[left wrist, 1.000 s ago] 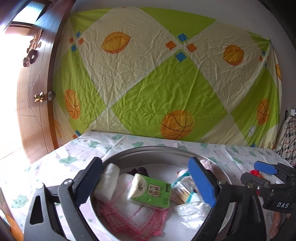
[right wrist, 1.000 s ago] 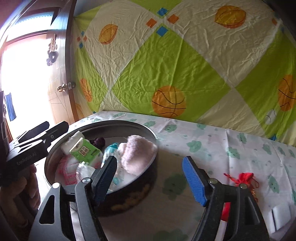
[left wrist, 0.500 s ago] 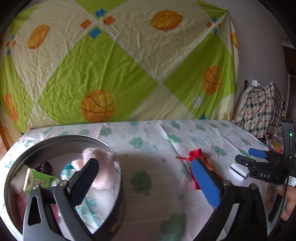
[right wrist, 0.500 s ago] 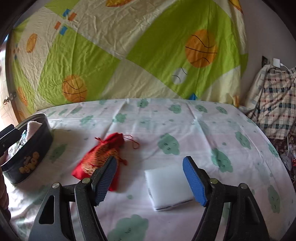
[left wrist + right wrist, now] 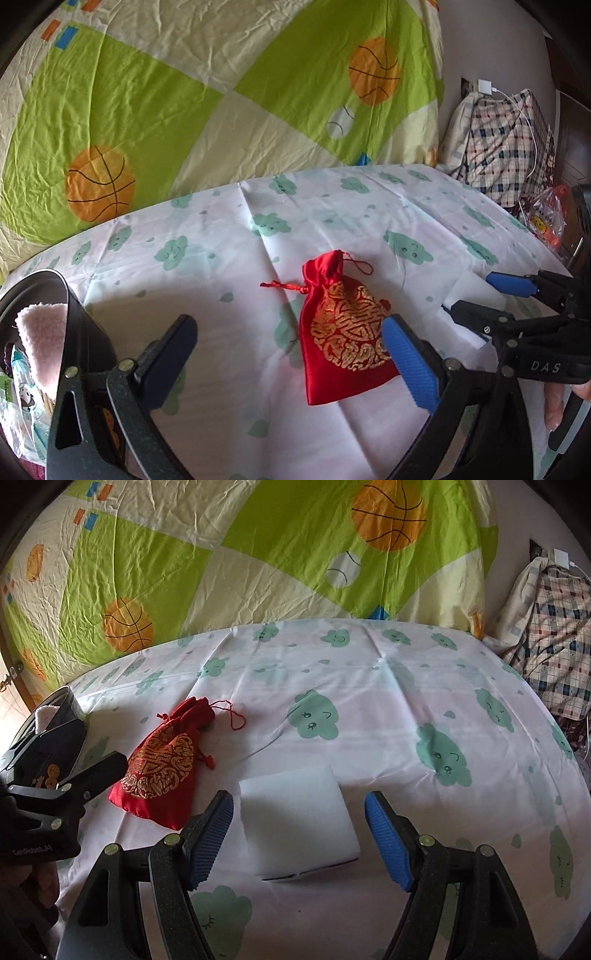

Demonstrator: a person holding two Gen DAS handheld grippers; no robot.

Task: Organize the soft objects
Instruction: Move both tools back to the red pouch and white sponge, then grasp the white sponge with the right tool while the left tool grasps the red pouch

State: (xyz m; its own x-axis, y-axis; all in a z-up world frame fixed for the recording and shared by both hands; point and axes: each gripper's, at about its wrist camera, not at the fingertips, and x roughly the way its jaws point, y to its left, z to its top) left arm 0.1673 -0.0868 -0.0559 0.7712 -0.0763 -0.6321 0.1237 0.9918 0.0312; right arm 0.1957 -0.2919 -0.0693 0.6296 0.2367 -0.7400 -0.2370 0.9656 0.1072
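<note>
Red pouch [image 5: 341, 334] with gold pattern lies near the middle of the cloud-print sheet [image 5: 332, 221], and the white sponge block [image 5: 299, 816] sits just beside it, plain in the right wrist view but largely hidden in the left one behind the right gripper [image 5: 476, 295]. Only the left view shows inside the black round tin [image 5: 79, 332] at the sheet's left edge, with a pink towel [image 5: 40, 339]. Left gripper [image 5: 291, 360] hangs with jaws apart and empty, its blue pad overlapping the pouch in view; the right gripper's jaws stand apart, flanking the block's near end without pressing it.
</note>
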